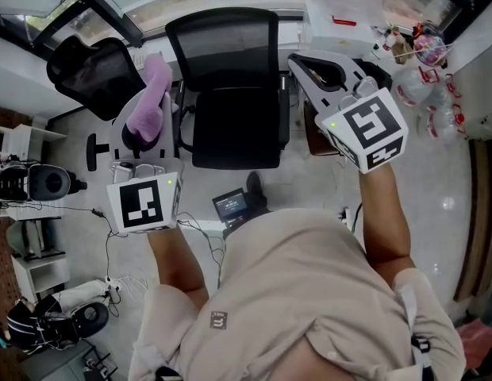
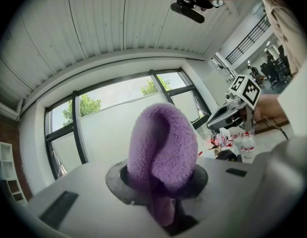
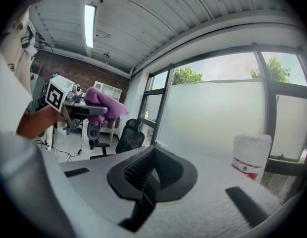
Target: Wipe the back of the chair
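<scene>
Left tool (image 2: pixel 161 195) was clenched on a purple fleece cloth (image 2: pixel 161 143), which stood upright from its jaws. Right tool (image 3: pixel 146 182) was closed with nothing between its jaws.

The black mesh chair (image 1: pixel 222 54) stood at 12 o'clock in the head view. The cloth was at its 9 o'clock, clear of the backrest.

Risks, as judged:
- The unbraced chair could swivel or shift under wiping pressure.
- The cloth, gripped at its lower end only, could pull free.

The left gripper view confirmed the pinch but showed no chair. The head view placed the chair.
</scene>
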Tool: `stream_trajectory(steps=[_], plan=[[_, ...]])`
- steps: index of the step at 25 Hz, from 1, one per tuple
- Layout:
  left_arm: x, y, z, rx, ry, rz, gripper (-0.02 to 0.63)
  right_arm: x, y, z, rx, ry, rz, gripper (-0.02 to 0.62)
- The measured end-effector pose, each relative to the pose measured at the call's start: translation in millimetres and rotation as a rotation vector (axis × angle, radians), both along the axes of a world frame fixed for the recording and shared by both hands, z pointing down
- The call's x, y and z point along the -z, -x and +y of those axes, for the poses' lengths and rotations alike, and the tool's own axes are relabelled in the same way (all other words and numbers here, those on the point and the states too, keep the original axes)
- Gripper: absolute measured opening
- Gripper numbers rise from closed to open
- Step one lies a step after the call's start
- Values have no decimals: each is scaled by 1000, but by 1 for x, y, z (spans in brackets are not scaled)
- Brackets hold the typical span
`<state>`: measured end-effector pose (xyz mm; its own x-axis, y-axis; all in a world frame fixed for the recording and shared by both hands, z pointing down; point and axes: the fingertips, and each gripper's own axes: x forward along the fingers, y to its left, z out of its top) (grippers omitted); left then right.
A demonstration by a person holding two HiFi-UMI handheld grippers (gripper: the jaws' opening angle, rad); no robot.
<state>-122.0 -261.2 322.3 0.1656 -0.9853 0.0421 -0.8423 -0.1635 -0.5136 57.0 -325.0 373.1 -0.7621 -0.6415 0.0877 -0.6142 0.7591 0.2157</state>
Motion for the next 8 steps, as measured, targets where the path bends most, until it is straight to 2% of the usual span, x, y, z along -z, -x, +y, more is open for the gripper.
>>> stream_trajectory(steps=[8], plan=[[-15,8,-7,-10,18,-1,74,-14,9,-7,-2,19,5,-8]])
